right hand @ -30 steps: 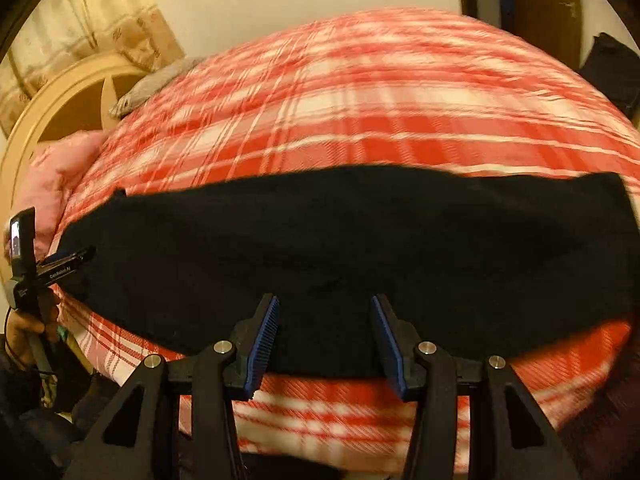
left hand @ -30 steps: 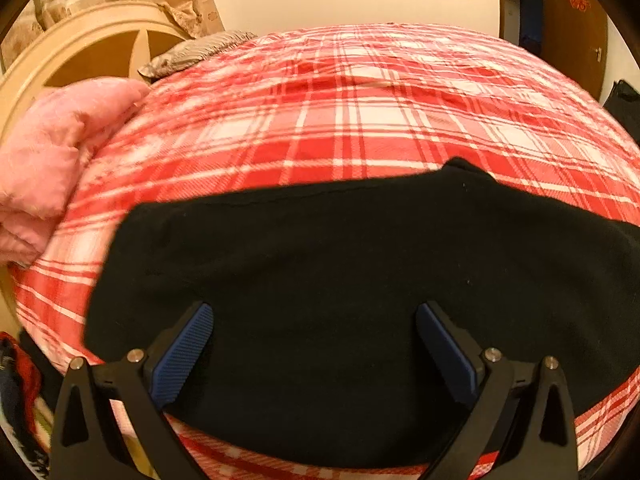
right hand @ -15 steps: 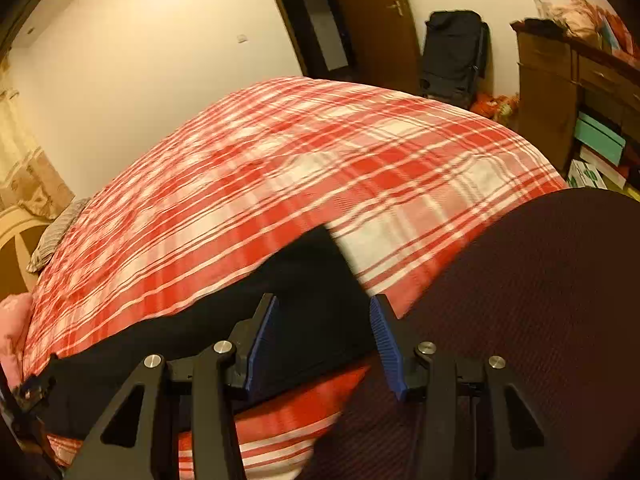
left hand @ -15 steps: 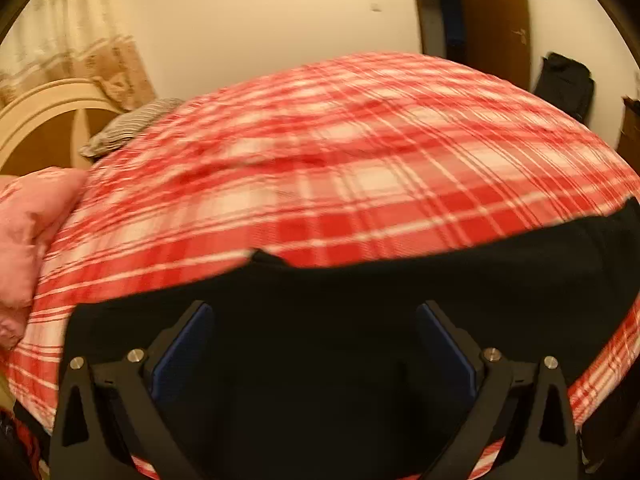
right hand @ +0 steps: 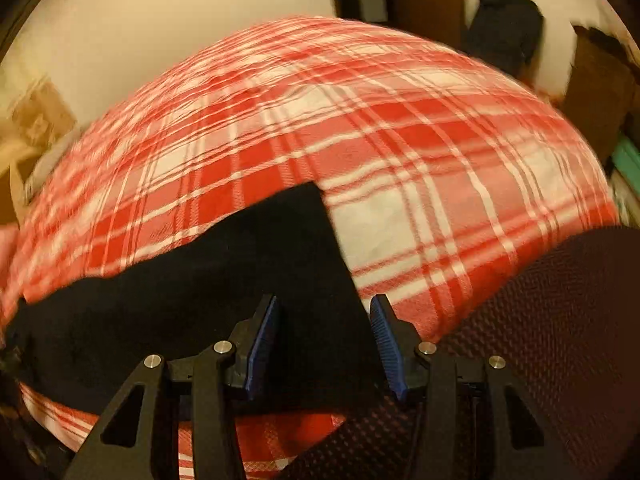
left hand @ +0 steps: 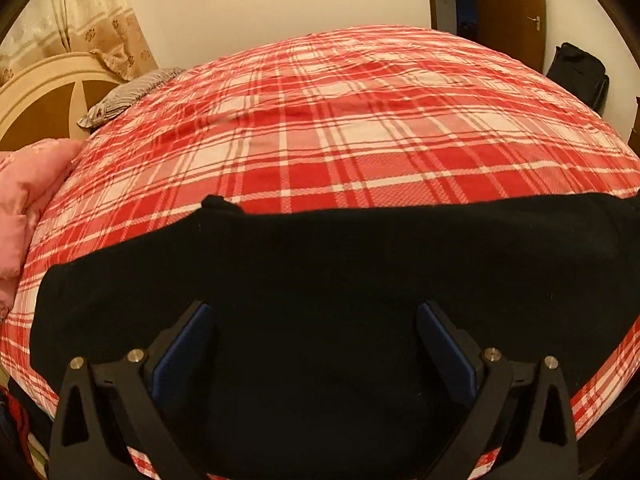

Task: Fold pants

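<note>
Since the black pants point(left hand: 320, 280) lie as one long strip across the near edge of the bed point(left hand: 340, 128), legs apparently already laid together, I'd judge the lengthwise fold done and the crosswise folds still left. Left gripper point(left hand: 312, 344) is spread wide above the strip's mid-section, nothing between its pads. Right gripper point(right hand: 324, 340) is also parted, hovering over the squared-off end of the pants point(right hand: 248, 280), not clamped; that view is blurred. Around: pink quilt point(left hand: 24, 200) and grey pillow point(left hand: 128, 94) at the headboard, dark bag point(left hand: 578, 72) by the door. A dark maroon textured surface point(right hand: 540, 340) crowds the right gripper's side; can't identify it.
</note>
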{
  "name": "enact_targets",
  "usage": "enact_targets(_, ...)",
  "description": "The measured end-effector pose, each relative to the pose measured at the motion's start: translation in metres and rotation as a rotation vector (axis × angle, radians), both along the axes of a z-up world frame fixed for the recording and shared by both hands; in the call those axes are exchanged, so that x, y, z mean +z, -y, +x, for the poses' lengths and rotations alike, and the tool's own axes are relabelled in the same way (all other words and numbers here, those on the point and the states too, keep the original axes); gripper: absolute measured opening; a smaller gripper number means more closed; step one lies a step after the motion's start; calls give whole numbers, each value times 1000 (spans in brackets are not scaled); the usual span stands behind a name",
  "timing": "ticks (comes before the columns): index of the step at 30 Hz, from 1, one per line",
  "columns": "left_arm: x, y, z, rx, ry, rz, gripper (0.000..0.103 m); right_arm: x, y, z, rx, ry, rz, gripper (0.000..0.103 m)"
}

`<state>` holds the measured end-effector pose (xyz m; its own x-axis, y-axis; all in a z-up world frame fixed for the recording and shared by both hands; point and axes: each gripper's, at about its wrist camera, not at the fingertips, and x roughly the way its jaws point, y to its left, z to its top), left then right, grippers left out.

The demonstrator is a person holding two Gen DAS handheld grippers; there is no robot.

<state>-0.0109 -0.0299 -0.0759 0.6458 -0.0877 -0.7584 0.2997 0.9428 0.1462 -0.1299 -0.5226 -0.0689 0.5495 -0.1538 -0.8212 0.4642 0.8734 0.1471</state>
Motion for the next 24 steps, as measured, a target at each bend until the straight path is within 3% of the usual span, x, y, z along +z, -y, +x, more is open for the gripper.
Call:
enact_targets(6,-1,2,0,1,2,6,103,-2,0,5,50,-38,18,49)
enact_targets(10,-1,1,1,1,-5,-7,103,3,-4,-2,83,-28,54,13)
enact_targets(16,-2,-1,2,5,-14,-23,103,57,-24,-29,24,145,-117,11)
enact_targets(20,-2,0,1,3,-3,-16,103,42,-29,-17,19,8,-224,11)
enact_targets(24,-2,0,0,4,-1,-17,103,22,-21,-12,-4,-33,-172,11)
